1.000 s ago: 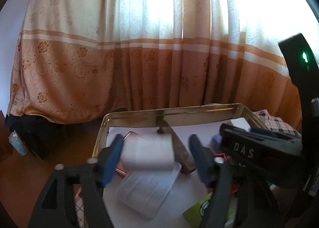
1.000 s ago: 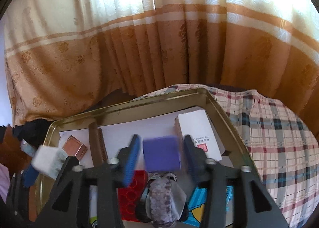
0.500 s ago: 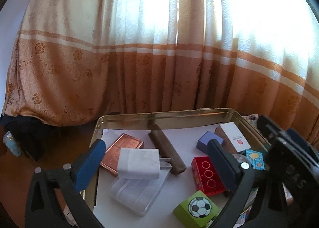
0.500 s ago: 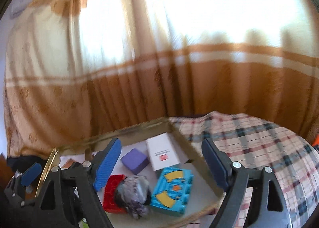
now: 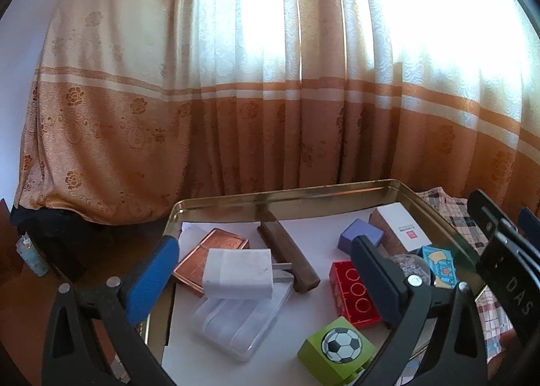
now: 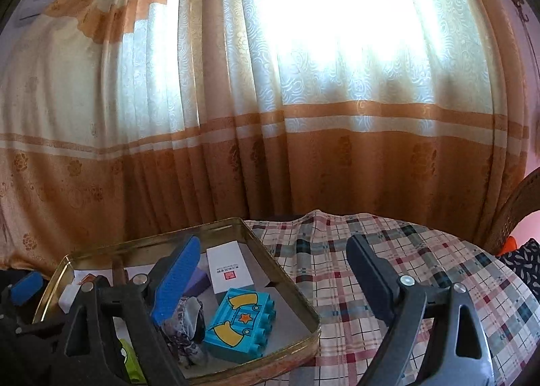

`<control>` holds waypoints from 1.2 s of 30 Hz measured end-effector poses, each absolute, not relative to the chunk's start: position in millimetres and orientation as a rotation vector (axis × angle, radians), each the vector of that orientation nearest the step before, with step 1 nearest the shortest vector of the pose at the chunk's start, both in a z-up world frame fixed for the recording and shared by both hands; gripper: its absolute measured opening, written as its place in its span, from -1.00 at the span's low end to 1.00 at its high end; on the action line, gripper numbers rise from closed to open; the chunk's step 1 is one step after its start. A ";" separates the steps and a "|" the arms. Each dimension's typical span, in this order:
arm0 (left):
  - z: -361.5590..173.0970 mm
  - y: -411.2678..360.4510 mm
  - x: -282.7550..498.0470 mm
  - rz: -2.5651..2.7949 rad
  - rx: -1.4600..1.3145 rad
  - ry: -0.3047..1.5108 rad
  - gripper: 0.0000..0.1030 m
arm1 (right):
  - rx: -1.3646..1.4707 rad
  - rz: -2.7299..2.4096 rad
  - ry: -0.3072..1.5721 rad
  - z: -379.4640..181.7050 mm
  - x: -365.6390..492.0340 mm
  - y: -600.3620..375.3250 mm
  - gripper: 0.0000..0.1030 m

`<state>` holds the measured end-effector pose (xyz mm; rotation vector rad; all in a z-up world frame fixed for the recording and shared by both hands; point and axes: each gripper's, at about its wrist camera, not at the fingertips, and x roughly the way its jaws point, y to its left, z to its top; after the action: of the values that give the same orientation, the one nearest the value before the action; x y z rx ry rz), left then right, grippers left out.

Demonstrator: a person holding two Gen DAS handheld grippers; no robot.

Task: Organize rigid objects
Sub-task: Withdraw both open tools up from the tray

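Note:
A gold metal tray (image 5: 337,188) lined with white paper holds the objects. A white charger plug (image 5: 238,273) lies on a clear plastic case (image 5: 241,318). My left gripper (image 5: 265,279) stands open around it, with both pads well clear of the plug. A purple block (image 5: 360,237) rests beside a white box (image 5: 403,225) at the tray's far right. My right gripper (image 6: 273,278) hangs over the tray's right rim (image 6: 287,281). Its jaws are opening and nothing is between them. A blue toy brick (image 6: 241,325) lies just below it.
The tray also holds a copper plate (image 5: 211,259), a brown wooden bar (image 5: 288,261), a red brick (image 5: 354,295) and a green football block (image 5: 337,347). A plaid cloth (image 6: 388,251) covers the surface right of the tray. Curtains (image 6: 270,116) hang close behind.
My left gripper opened and let the white plug down onto the clear case. My right gripper let go of the purple block, which now lies in the tray, and swung right towards the plaid cloth.

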<state>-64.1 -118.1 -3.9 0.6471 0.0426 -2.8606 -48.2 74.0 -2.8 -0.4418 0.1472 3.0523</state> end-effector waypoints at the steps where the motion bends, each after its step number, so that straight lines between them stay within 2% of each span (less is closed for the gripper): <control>1: -4.5 -117.7 -63.8 -2.860 0.647 0.040 0.99 | -0.438 3.055 0.124 -2.2 -47.2 72.3 0.75; 9: -5.4 -116.3 -62.0 -2.839 0.645 0.032 0.99 | -0.403 3.080 0.000 -2.4 -32.9 61.9 0.75; 21: -1.0 -105.0 -43.5 -2.843 0.575 0.012 0.99 | -0.410 3.111 0.069 -4.4 -21.0 76.0 0.76; 36: 1.1 -99.7 -21.6 -2.858 0.499 0.087 0.99 | -0.391 3.150 0.178 -5.0 -3.2 91.3 0.76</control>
<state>-21.6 -99.7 1.1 0.4993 0.0869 -2.8580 -3.2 91.3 -5.0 -0.3910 0.1777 3.1499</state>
